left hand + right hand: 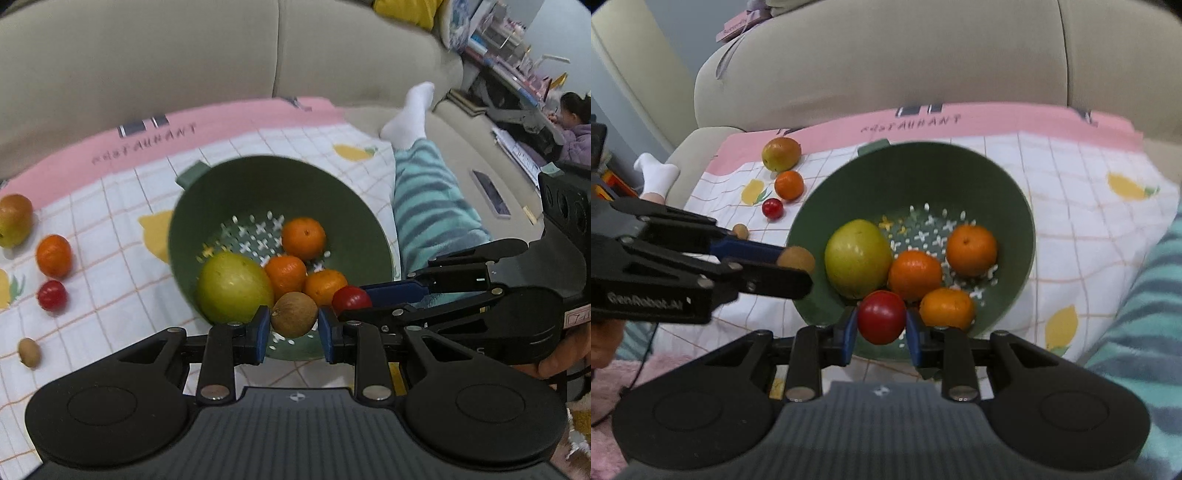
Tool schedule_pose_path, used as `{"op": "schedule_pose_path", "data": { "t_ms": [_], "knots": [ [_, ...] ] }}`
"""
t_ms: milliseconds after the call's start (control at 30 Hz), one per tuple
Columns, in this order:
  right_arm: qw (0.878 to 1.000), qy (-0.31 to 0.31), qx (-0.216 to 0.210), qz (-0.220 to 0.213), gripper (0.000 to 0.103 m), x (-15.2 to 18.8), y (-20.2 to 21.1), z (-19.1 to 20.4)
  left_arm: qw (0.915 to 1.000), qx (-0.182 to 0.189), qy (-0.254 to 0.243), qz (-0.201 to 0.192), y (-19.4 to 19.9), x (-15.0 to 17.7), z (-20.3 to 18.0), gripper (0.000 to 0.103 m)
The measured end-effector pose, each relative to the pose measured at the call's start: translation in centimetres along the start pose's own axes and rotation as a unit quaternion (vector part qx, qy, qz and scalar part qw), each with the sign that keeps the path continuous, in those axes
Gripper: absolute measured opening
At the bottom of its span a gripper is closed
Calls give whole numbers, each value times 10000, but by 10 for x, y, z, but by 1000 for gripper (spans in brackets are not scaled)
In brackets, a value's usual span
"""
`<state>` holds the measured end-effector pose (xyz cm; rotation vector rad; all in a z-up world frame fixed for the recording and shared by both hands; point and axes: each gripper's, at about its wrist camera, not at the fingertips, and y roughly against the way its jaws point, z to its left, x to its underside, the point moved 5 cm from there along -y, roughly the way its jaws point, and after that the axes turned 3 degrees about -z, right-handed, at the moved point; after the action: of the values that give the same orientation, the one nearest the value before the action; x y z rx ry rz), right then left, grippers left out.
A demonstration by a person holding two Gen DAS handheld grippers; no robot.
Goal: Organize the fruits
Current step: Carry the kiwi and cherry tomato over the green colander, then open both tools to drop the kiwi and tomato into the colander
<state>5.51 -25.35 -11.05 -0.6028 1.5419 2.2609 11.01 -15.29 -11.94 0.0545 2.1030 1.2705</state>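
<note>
A green colander [229, 184] [1015, 192] sits on a checked cloth and holds a green pear [234, 286] [857, 258] and three oranges [303, 238] [971, 251]. My left gripper [294, 326] is shut on a small brown fruit [294, 319] [796, 259] above the colander's near rim. My right gripper [881, 328] is shut on a red cherry tomato [881, 317] [351, 299] at the near rim, just right of the left gripper.
On the cloth [110, 295] left of the colander lie a reddish pear [14, 219] [781, 154], an orange [54, 255] [789, 185], a red tomato [52, 295] [772, 208] and a small brown fruit [29, 352] [741, 231]. A person's striped leg [428, 206] lies to the right.
</note>
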Motion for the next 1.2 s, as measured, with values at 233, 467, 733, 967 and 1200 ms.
{"op": "schedule_pose_path", "data": {
  "t_ms": [233, 467, 733, 967, 1200],
  "knots": [
    [9962, -288, -491, 655, 25, -5, -19, -18, 9972, 85, 353, 658, -28, -5, 3, 31],
    [9894, -229, -812, 1178, 26, -10, -36, -22, 9914, -10, 653, 1133, -46, -3, 13, 31],
    [9821, -245, -941, 1615, 26, -19, -46, -22, 9891, -101, 714, 1286, -51, -10, 16, 31],
    [9795, -160, -895, 1797, 27, -23, -49, -23, 9891, -149, 666, 1307, -52, -10, 16, 31],
    [9789, -66, -857, 1856, 27, -22, -51, -20, 9893, -173, 644, 1299, -50, -8, 19, 36]
  ]
}}
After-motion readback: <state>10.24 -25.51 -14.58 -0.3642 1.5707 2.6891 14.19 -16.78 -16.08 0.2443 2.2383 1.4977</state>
